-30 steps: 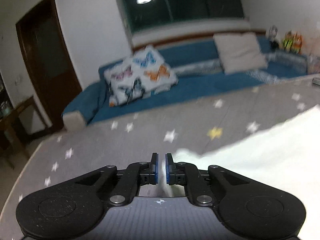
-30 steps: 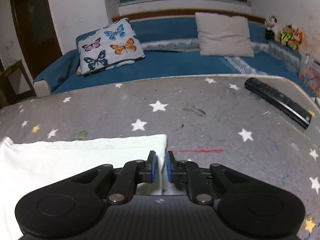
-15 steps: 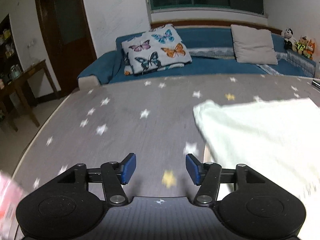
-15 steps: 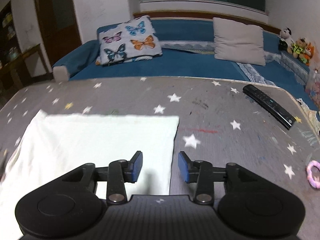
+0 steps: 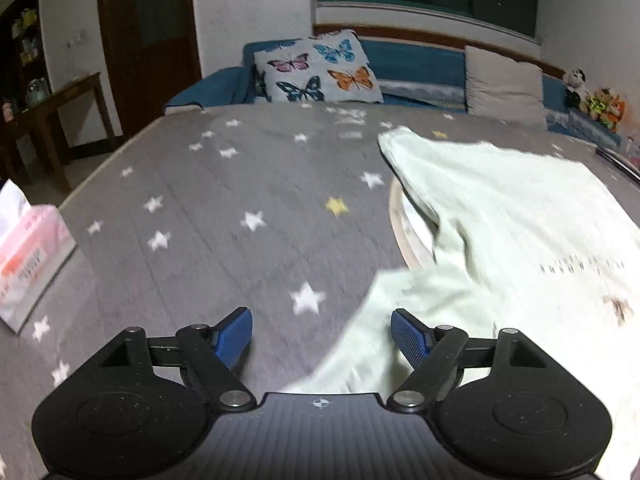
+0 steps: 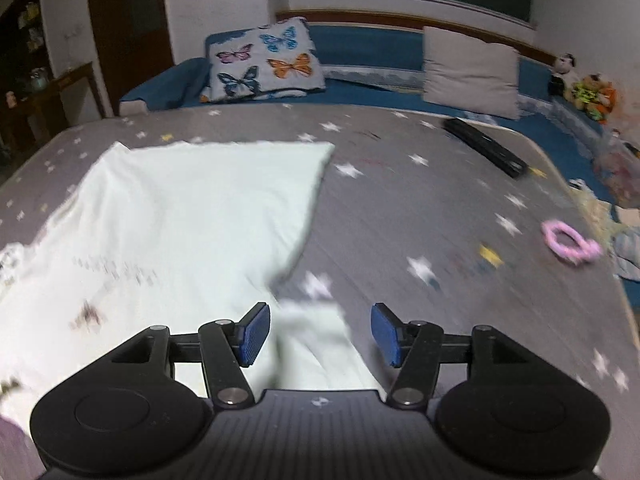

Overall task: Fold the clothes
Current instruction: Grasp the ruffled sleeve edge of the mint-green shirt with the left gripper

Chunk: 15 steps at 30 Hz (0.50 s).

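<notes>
A pale green T-shirt [image 5: 512,220] lies spread on the grey star-patterned table cover [image 5: 240,184], with small dark print on its front. In the left wrist view its left sleeve [image 5: 400,312] reaches toward my left gripper [image 5: 322,332], which is open above the table, its right pad over the sleeve's edge. In the right wrist view the same T-shirt [image 6: 192,208] fills the left side, and its other sleeve [image 6: 316,328] lies between the wide-apart fingers of my open right gripper [image 6: 318,334]. Neither gripper holds cloth.
A pink tissue box [image 5: 28,248] stands at the table's left edge. A black remote [image 6: 484,146] and a pink ring [image 6: 570,242] lie on the right side. A round pale object's rim [image 5: 404,232] shows under the shirt. A blue sofa with cushions [image 6: 264,60] runs behind the table.
Both grippers opened, let go of the shirt's far edge and drew back toward the near side. The shirt now lies flat, and each gripper is at a sleeve.
</notes>
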Each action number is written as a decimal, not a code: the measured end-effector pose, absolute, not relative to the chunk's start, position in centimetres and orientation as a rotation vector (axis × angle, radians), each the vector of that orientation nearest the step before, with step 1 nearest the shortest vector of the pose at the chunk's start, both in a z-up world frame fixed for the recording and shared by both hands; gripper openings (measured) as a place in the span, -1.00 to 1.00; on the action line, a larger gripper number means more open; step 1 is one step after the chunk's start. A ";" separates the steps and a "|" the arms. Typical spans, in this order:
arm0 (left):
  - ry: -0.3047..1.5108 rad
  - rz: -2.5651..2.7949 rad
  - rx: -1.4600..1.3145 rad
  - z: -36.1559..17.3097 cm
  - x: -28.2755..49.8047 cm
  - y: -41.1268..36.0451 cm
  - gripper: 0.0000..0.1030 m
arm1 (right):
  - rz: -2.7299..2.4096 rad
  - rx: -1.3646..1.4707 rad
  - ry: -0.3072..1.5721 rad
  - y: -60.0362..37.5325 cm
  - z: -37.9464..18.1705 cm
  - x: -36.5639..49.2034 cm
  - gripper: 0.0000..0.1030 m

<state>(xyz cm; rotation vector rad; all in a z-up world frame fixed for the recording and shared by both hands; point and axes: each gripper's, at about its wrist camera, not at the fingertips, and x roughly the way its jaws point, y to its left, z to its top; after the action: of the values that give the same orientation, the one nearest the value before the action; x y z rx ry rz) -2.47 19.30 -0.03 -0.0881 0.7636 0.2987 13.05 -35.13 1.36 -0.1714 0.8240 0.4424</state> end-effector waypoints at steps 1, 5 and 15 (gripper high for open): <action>0.764 0.294 -0.090 -0.2 -2.6 19.1 0.46 | 0.430 -0.170 0.825 -35.9 1.3 12.5 0.11; 0.750 0.262 -0.103 -0.5 -3.3 18.4 -0.17 | 0.385 -0.131 0.831 -38.8 0.8 10.6 0.11; 0.692 0.356 -0.201 1.4 -8.5 18.2 -0.84 | 0.319 -0.019 0.843 -42.8 -0.8 8.2 0.11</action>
<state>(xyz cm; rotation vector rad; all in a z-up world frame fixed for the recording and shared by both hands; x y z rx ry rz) -8.48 18.19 1.36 -0.2008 0.6922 0.3555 8.17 -42.84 -0.83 -0.0192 0.8431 0.3194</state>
